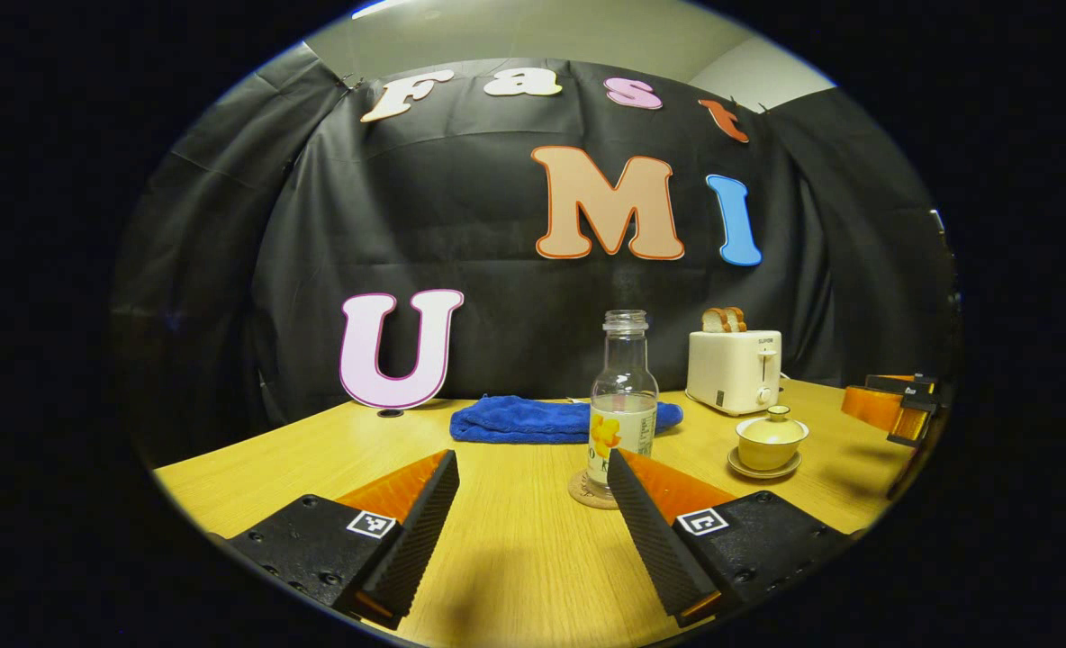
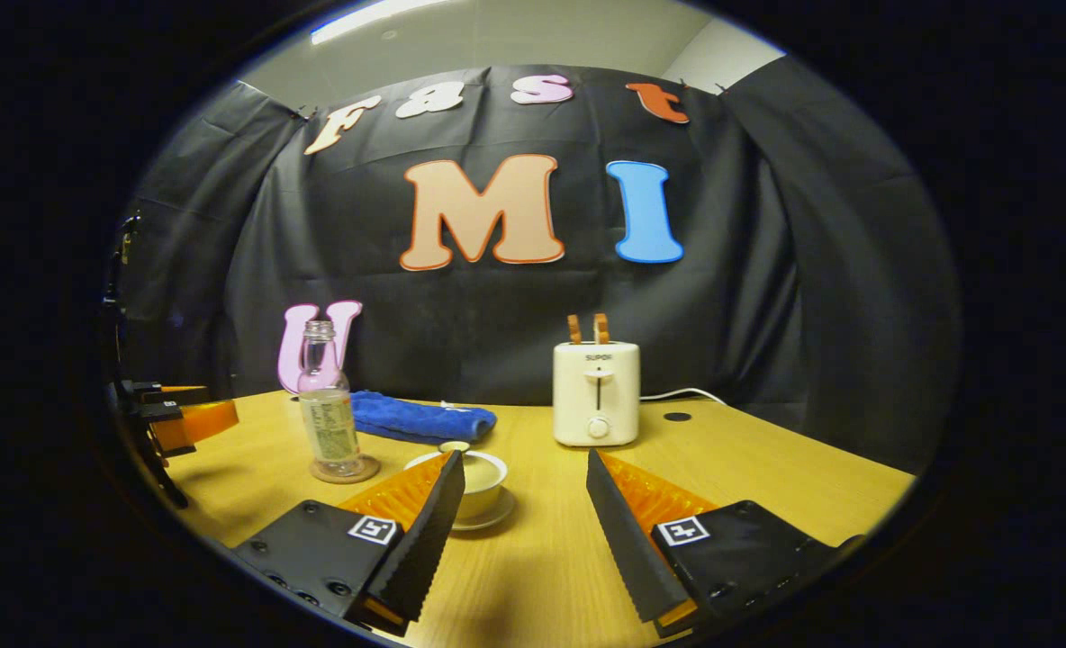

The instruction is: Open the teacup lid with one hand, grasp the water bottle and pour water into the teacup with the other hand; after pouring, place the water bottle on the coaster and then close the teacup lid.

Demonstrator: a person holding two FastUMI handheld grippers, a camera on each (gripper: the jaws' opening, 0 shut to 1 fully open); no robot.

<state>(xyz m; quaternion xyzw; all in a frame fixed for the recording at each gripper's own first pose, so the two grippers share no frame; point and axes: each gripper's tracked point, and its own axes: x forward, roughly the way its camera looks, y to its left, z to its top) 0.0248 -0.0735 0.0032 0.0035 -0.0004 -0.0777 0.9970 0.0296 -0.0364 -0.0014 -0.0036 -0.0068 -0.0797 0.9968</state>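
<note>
Nearest in the left gripper view, the left hand-held gripper hovers low over the table with its fingers spread wide and nothing between them. Just past its right finger, at about one o'clock, the water bottle stands upright on the coaster, uncapped and partly full. Further right, around two o'clock, sits the teacup on its saucer, lid on.

Over in the right gripper view, the right hand-held gripper is likewise spread apart and empty. The teacup peeks out just beyond its left finger at eleven o'clock, and the lid looks seated. The water bottle stands beyond that at ten o'clock.

Farther back lie a blue cloth and a toaster holding two slices.

My read: nothing is done yet. Lid off, bottle grasp, pour, return to the coaster and lid back on all remain.
</note>
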